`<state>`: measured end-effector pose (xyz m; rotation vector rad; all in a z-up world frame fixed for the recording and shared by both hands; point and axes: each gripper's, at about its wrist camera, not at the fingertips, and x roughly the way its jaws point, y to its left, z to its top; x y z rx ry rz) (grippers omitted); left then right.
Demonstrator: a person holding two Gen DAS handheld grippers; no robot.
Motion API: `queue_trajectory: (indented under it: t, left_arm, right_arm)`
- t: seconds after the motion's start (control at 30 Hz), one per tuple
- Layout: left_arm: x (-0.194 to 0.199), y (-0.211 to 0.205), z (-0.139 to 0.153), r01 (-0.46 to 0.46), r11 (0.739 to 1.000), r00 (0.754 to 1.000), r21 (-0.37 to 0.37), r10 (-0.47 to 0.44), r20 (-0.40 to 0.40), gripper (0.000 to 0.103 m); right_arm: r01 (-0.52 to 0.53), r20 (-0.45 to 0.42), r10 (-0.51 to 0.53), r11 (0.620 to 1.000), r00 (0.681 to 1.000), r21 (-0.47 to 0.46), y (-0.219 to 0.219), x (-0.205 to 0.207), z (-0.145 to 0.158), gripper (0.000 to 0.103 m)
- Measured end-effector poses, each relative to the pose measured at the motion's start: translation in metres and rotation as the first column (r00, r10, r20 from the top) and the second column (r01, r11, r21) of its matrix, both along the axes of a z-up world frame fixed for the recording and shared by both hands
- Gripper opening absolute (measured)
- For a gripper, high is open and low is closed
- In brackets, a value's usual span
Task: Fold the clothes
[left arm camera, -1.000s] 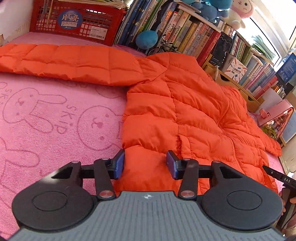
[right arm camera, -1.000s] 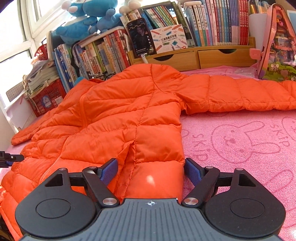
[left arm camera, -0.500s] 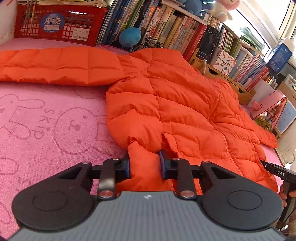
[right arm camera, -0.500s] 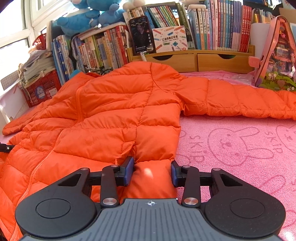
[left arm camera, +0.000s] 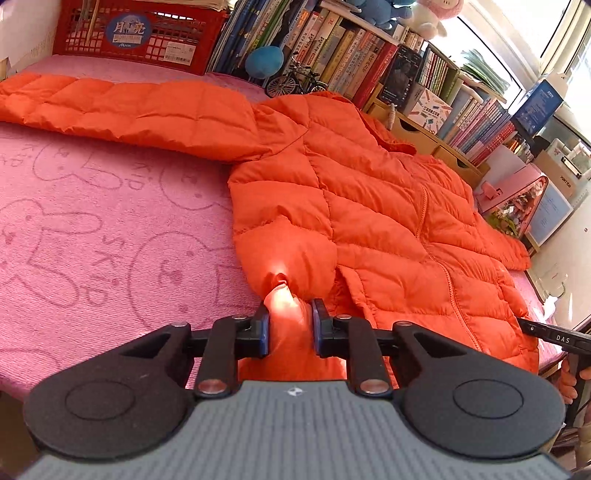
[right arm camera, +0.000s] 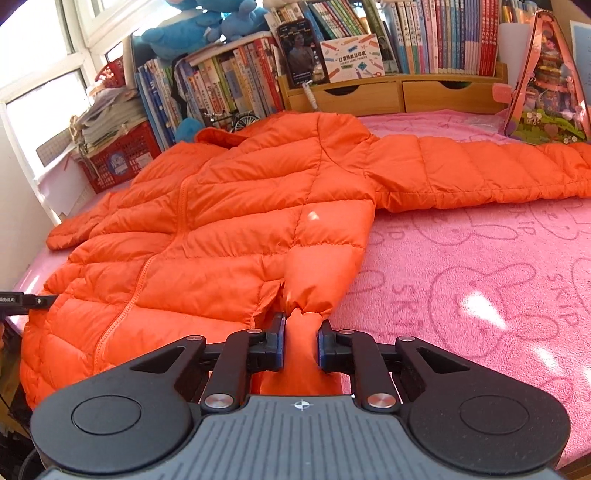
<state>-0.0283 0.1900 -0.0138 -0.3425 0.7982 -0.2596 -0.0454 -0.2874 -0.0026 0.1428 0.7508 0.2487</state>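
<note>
jacket [left arm camera: 369,206]: spread flat on pink cover [left arm camera: 92,229], sleeves out at 9 and 3 | left gripper [left arm camera: 289,328]: clamped on hem corner | right gripper [right arm camera: 302,341]: clamped on opposite hem corner | step: hem fold, likely | next: even lift toward 12, collar-ward

sunlit window [right arm camera: 40,96] at left; crowded bookshelves [right arm camera: 424,33] along back; pink bunny-print cover [right arm camera: 480,295] below.

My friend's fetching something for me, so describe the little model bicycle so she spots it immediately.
Find the orange jacket spread on the pink bunny blanket. Behind its collar, before the row of books, stands a model bicycle. It is dark, thin-framed and spoke-wheeled, beside a round blue plush.
</note>
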Motion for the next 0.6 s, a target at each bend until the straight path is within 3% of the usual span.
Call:
queue_trajectory:
  t: [0.1, 0.17, 0.23, 0.33, 0.4, 0.47, 0.6]
  left_arm:
    - [0.001, 0.004, 0.03, -0.056, 0.986, 0.993, 0.16, 0.038, 0.111, 0.021]
    - [0.008, -0.005, 0.049, -0.069, 0.961, 0.979, 0.269, 0.014, 0.203, 0.028]
    - [0.032, -0.03, 0.062, -0.073, 0.924, 0.958, 0.376, -0.04, 0.285, 0.031]
    - [0.083, -0.071, 0.063, -0.08, 0.926, 0.933, 0.369, -0.061, 0.356, 0.032]
    - [0.122, -0.092, 0.055, -0.051, 0.952, 0.937, 0.301, -0.059, 0.345, 0.032]
    - [0.159, -0.118, 0.038, -0.051, 0.967, 0.951, 0.249, -0.029, 0.307, 0.032]
    - [0.197, -0.138, -0.003, -0.104, 0.951, 0.974, 0.292, 0.038, 0.224, 0.032]
  right_arm:
    - [0.003, 0.023, -0.002, 0.998, 1.0, -0.062, -0.004, -0.006, 0.013, 0.029]
    - [0.013, 0.058, -0.007, 0.994, 0.998, -0.105, -0.007, -0.007, 0.024, 0.037]
    - [0.022, 0.152, 0.001, 0.988, 0.988, -0.154, -0.002, 0.01, 0.041, 0.044]
    - [0.013, 0.273, 0.054, 0.972, 0.96, -0.235, 0.032, 0.055, 0.057, 0.047]
    - [-0.027, 0.301, 0.1, 0.972, 0.948, -0.235, 0.063, 0.096, 0.057, 0.046]
    - [-0.076, 0.27, 0.128, 0.978, 0.954, -0.195, 0.094, 0.143, 0.049, 0.046]
    - [-0.094, 0.169, 0.12, 0.984, 0.978, -0.154, 0.135, 0.206, 0.023, 0.045]
